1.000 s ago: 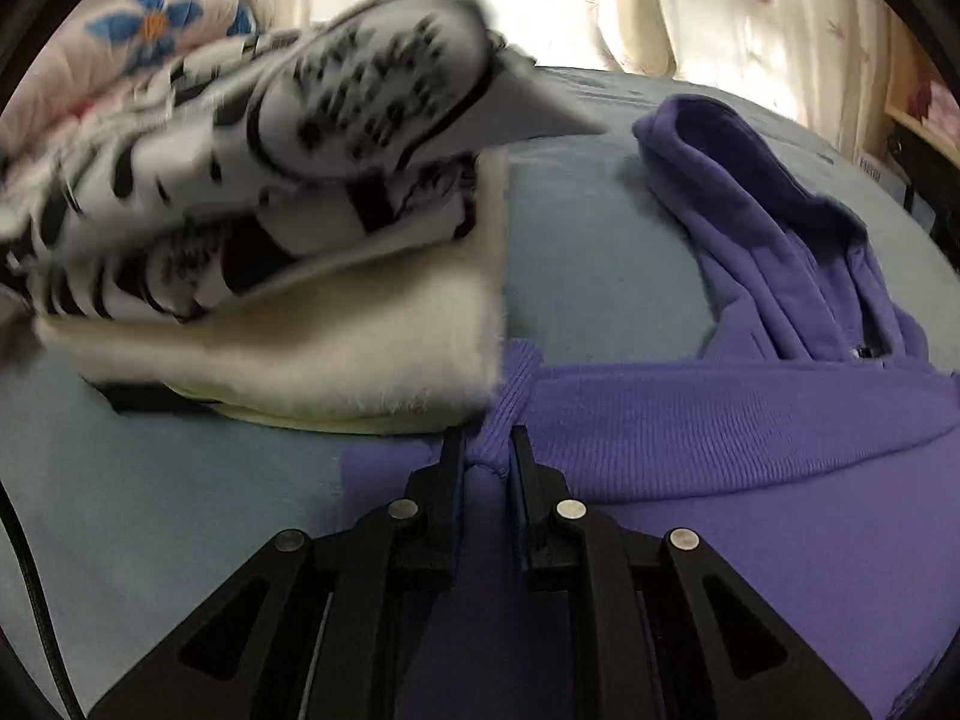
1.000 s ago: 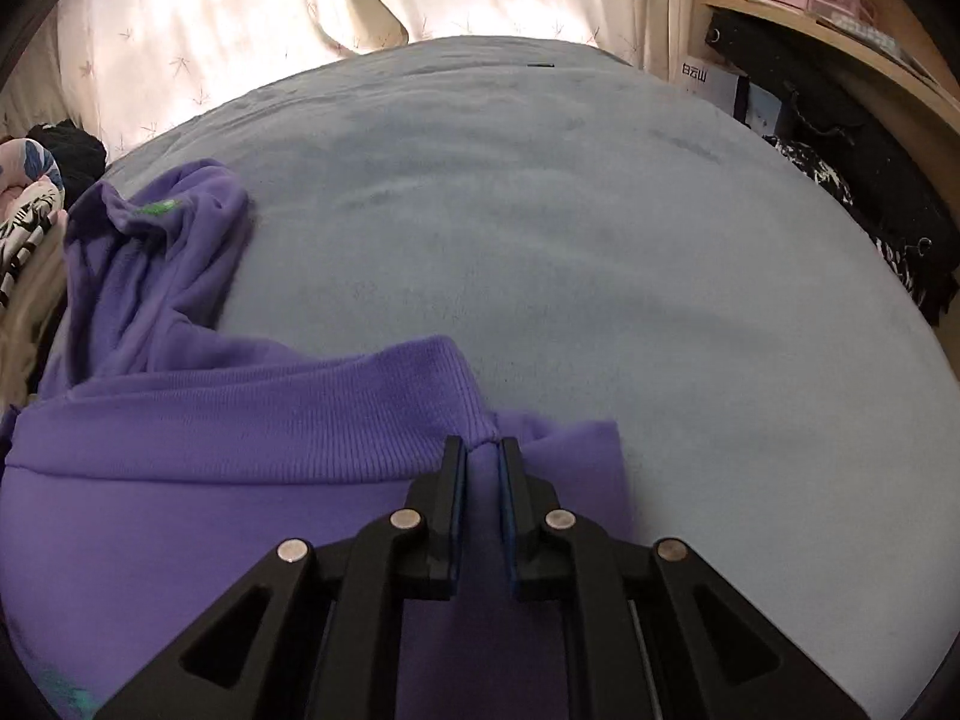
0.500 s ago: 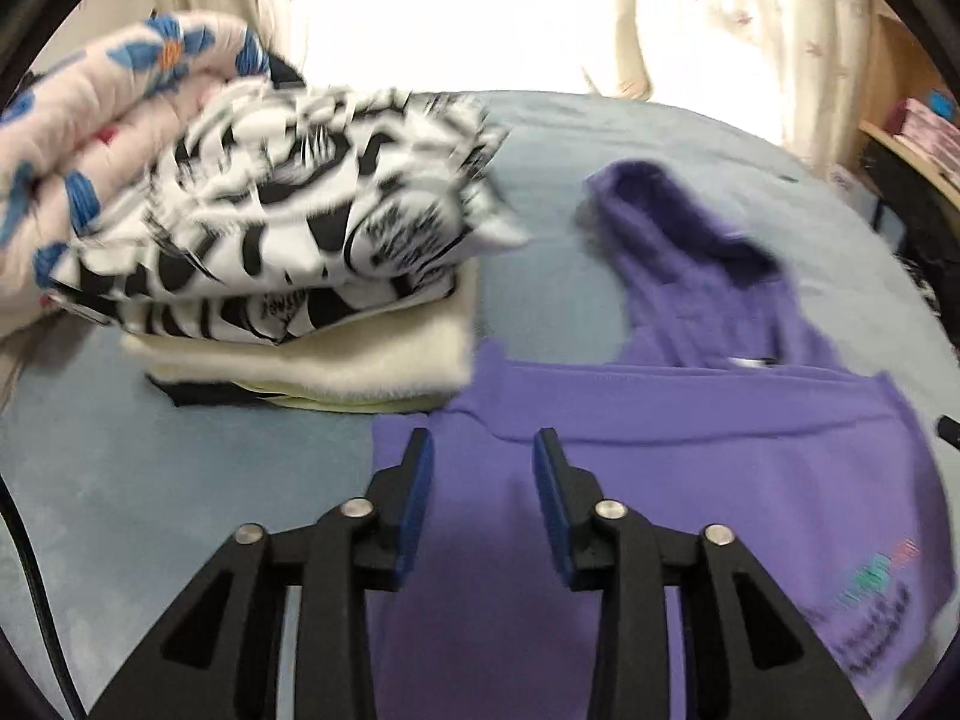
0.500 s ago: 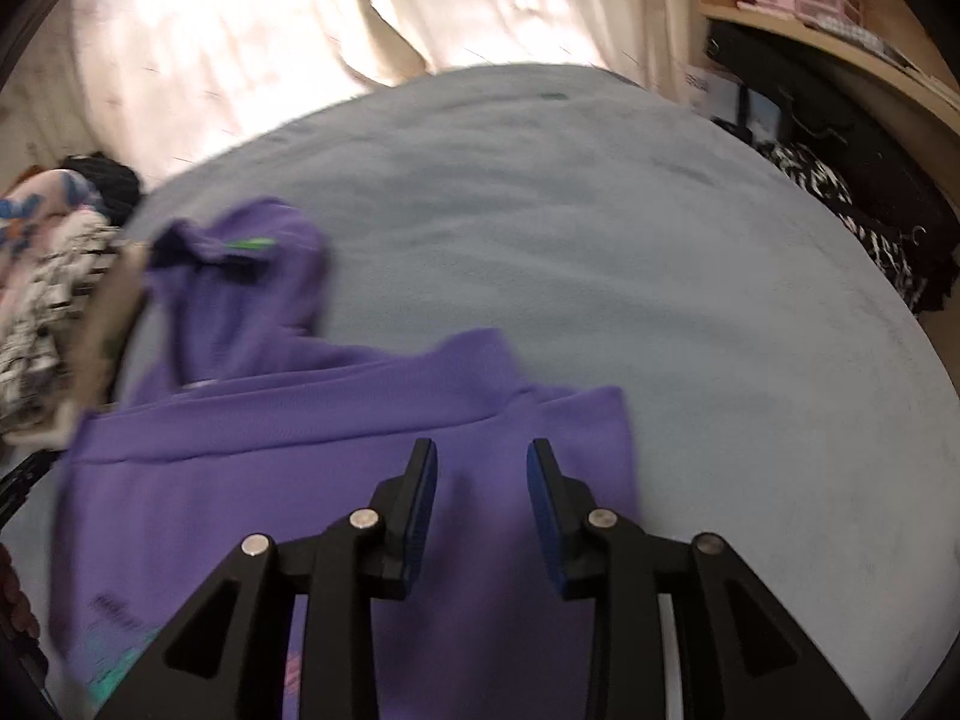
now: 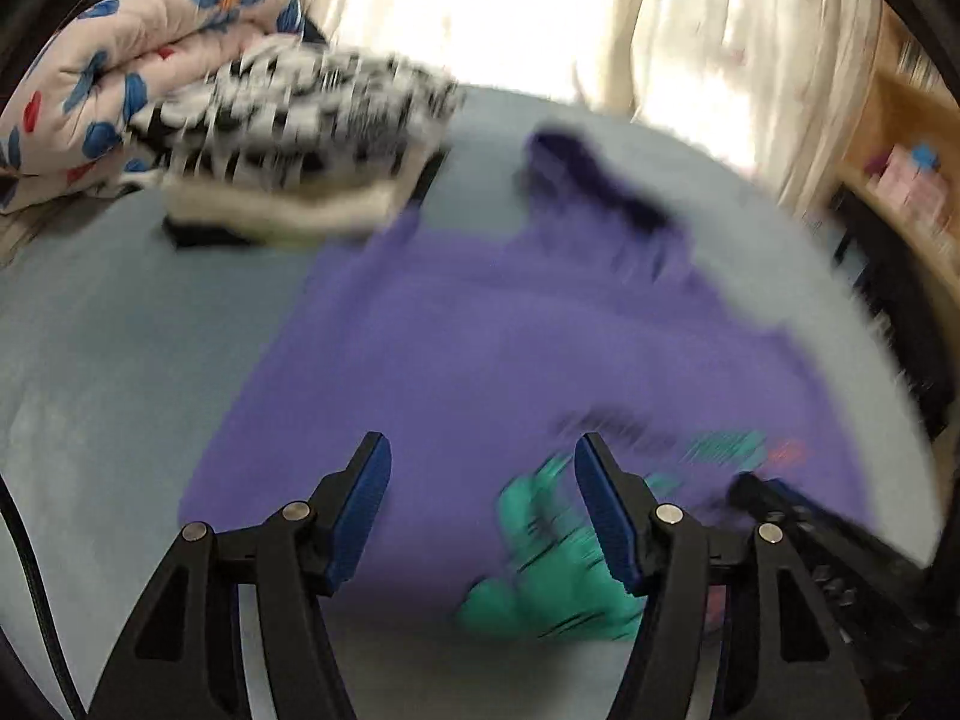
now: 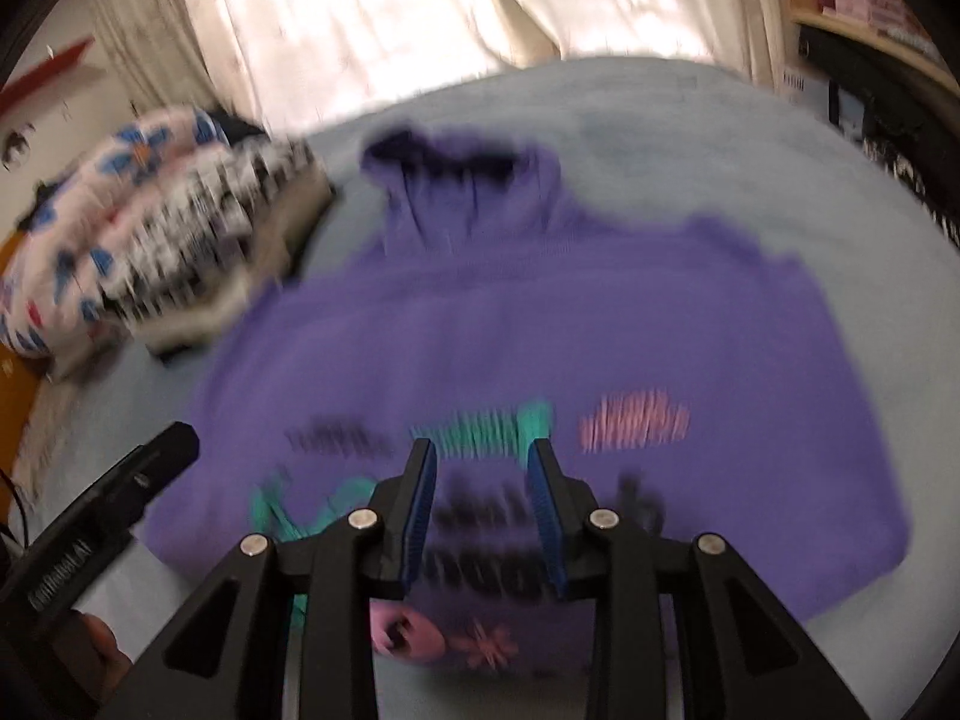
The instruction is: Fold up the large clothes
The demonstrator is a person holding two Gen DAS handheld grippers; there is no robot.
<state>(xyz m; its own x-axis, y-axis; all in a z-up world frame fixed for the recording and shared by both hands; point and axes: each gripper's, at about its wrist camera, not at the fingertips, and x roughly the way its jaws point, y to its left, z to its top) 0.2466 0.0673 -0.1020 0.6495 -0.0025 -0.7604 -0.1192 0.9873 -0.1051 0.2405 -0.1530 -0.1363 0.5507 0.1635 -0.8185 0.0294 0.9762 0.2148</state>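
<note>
Purple knit hoodie lies flat on the pale blue bed, hood at 12 o'clock. Left gripper jaws opening wide, right gripper jaws narrowly apart, both holding nothing.

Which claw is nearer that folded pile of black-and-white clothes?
Left. The left claw hangs over the purple hoodie on the pile's side; the right claw is farther across the hoodie.

Motion blur smears the purple hoodie's printed lettering beyond reading.
</note>
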